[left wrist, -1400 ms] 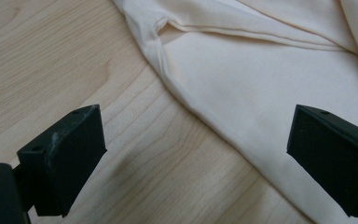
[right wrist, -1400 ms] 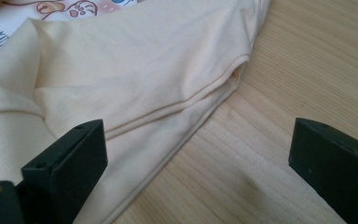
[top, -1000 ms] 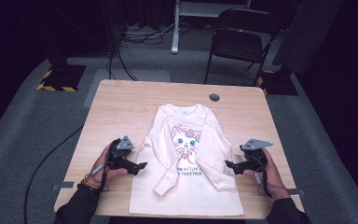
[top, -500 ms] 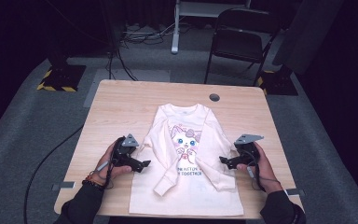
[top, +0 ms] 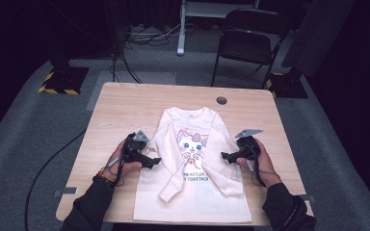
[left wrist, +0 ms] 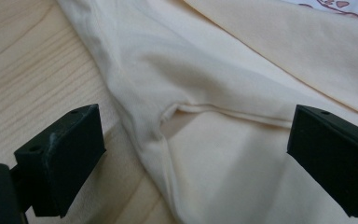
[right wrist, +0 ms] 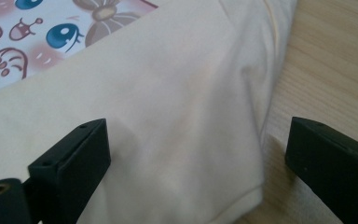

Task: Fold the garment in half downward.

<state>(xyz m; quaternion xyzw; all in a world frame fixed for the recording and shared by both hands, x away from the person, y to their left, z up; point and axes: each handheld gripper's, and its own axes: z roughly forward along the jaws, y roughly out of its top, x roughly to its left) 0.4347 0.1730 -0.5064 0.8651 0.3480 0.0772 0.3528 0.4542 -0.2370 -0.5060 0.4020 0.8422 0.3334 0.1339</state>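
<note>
A cream long-sleeved shirt [top: 192,159] with a cartoon kitten print lies flat on the wooden table [top: 125,110], both sleeves folded in across the front. My left gripper [top: 155,162] is open at the shirt's left edge; its own view shows the jaws wide apart over the armpit seam [left wrist: 186,109]. My right gripper [top: 223,156] is open at the shirt's right edge, jaws straddling the folded side of the shirt [right wrist: 177,130] and the bare wood [right wrist: 326,70]. Neither holds cloth.
A round cable hole [top: 221,100] sits in the table behind the shirt. A black chair [top: 250,43] and cables on the floor lie beyond the table's far edge. Bare wood shows on both sides of the shirt.
Both grippers have moved inward toward the shirt's sides, the left one to the right and the right one to the left. The shirt has not shifted.
</note>
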